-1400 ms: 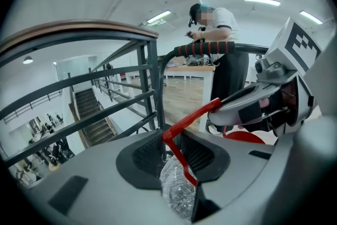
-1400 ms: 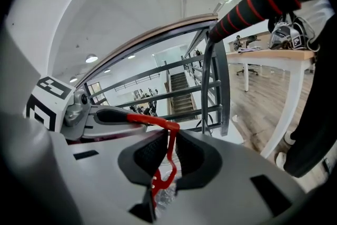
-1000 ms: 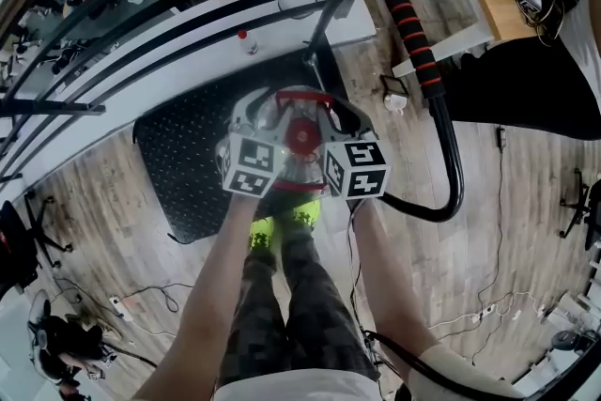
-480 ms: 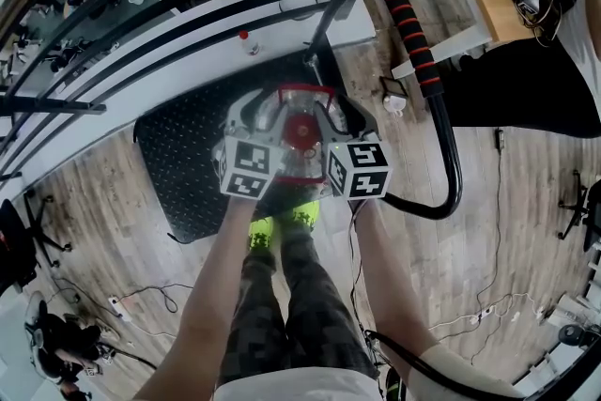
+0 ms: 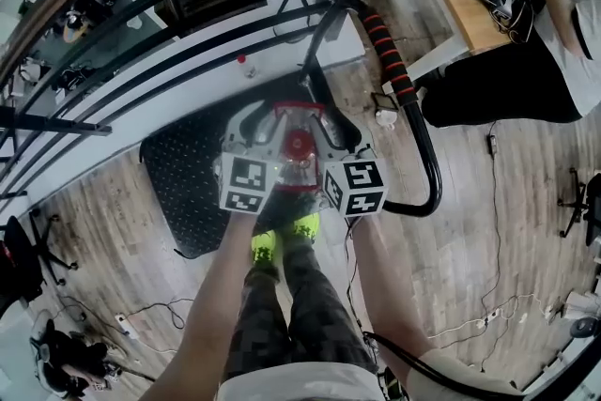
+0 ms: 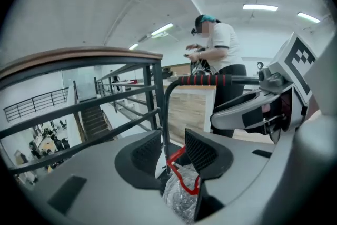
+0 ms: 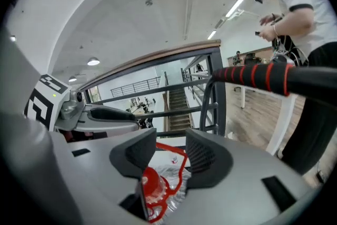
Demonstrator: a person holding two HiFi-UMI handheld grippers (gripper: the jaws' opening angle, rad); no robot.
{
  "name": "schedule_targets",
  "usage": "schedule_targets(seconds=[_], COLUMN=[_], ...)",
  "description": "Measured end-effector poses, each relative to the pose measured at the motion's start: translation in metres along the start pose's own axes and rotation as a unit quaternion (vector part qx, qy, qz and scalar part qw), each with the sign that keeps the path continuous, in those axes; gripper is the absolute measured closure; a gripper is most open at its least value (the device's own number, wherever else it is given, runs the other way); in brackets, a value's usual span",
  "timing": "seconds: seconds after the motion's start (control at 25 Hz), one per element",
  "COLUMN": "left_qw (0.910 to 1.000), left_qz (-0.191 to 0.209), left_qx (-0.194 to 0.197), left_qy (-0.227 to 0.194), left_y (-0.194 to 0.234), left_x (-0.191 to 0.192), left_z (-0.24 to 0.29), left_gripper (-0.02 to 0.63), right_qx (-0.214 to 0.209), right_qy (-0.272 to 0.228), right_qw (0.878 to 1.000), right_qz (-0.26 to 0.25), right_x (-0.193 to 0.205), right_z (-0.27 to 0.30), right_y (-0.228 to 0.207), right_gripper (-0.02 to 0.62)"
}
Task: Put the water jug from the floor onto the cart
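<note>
1. Print in view: black-and-white square markers on your gripper cubes [image 5: 246,185].
2. The water jug [image 5: 299,144] stands upright on the cart [image 5: 178,174], at the black deck's push-bar end. Its red cap [image 7: 152,184] faces up and its long axis is vertical.
3. Your left gripper [image 6: 174,151] is released, jaws wide apart. The red carry handle [image 6: 181,177] lies between them, unpinched.
4. Your right gripper [image 7: 171,153] has just been opening its jaws. The cap and carry handle sit between them, ungripped.
5. Room: bare deck lies left of the jug. The railing [image 5: 188,5] is beyond the cart, the push bar [image 5: 390,61] is to the right, and your shoes [image 5: 282,238] are at the near edge.
</note>
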State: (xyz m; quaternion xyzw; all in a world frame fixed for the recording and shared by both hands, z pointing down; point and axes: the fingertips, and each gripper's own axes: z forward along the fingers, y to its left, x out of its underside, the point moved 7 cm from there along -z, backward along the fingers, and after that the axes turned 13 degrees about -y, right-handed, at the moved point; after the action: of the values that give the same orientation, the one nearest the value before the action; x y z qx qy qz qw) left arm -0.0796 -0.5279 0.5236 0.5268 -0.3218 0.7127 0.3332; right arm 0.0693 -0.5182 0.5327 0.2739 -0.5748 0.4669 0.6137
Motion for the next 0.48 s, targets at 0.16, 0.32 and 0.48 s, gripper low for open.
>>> schedule_targets(seconds=[0.16,0.32,0.48], left_qw=[0.9988,0.9969,0.9961], left_qz=[-0.006,-0.001,-0.009], left_qx=[0.021,0.042,0.047], left_qy=[-0.045,-0.066,-0.074], left_y=[-0.007,-0.018,-0.021], left_x=[-0.043,-0.081,-0.101], left_z=[-0.017,-0.037,-0.046], left_gripper=[0.517,0.589,0.594], right_qx=[-0.03,-0.042,-0.047], right_qy=[-0.04,-0.062,-0.077], right_qw=[0.999,0.997,0.996], right_qz=[-0.01,-0.013,-0.011], right_x=[-0.037,-0.072,-0.092], right_z=[-0.012,-0.033,-0.04], right_y=[0.019,0.034,0.043], right_gripper=[0.434,0.494,0.531])
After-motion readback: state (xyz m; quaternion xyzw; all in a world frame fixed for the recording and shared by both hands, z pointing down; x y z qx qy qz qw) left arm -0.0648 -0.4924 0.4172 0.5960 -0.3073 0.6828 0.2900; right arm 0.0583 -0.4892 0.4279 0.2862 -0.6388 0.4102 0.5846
